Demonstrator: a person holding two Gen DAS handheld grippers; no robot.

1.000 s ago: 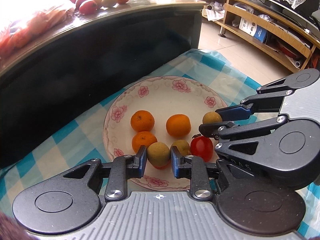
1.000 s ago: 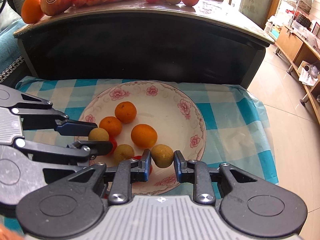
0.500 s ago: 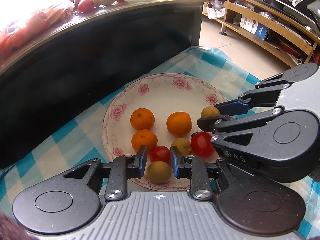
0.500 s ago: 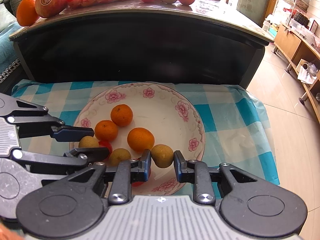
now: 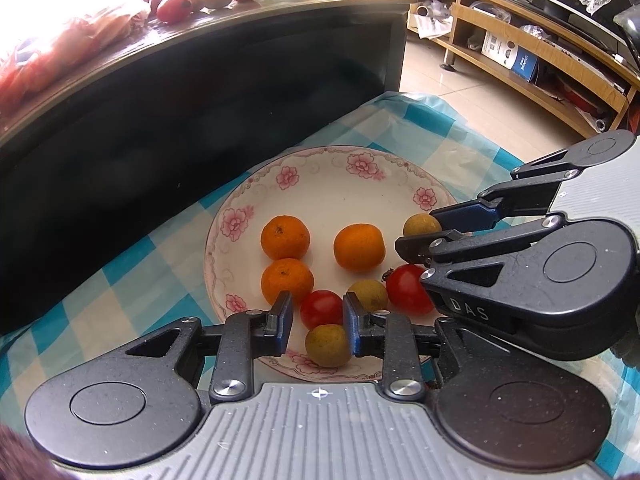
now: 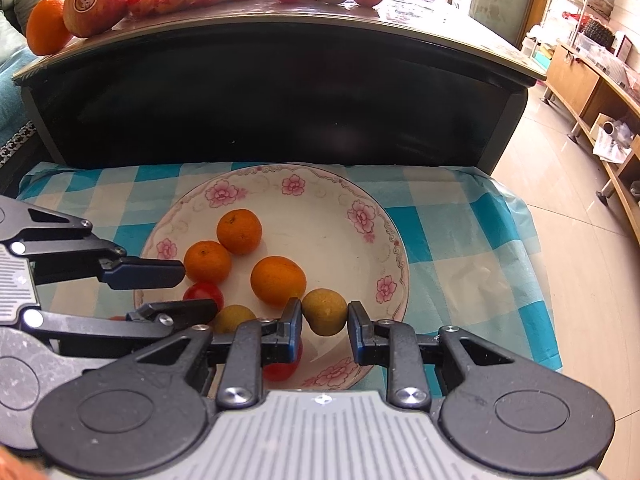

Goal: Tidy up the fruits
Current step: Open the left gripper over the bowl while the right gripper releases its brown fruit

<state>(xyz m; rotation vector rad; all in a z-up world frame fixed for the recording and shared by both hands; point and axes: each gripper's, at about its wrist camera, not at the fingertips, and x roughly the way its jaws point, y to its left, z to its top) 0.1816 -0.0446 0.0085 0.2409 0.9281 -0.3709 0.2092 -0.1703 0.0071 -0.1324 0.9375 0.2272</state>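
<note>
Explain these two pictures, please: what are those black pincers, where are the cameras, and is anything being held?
A person holds a two-fingered tool in each hand, with a camera looking along its fingers. One picture looks from the left hand-held gripper, the other from the right hand-held gripper; each also shows the other sideways. Below is a flowered plate on a checked cloth, with oranges and tomatoes. The right one pinches a green-brown fruit. The left one's fingers stand apart, gripping nothing; a loose fruit lies on the plate beneath them.

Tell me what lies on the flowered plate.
Three oranges, two red tomatoes, three brownish-green fruits, one held in the right tool. The left tool hides the plate's near rim.
</note>
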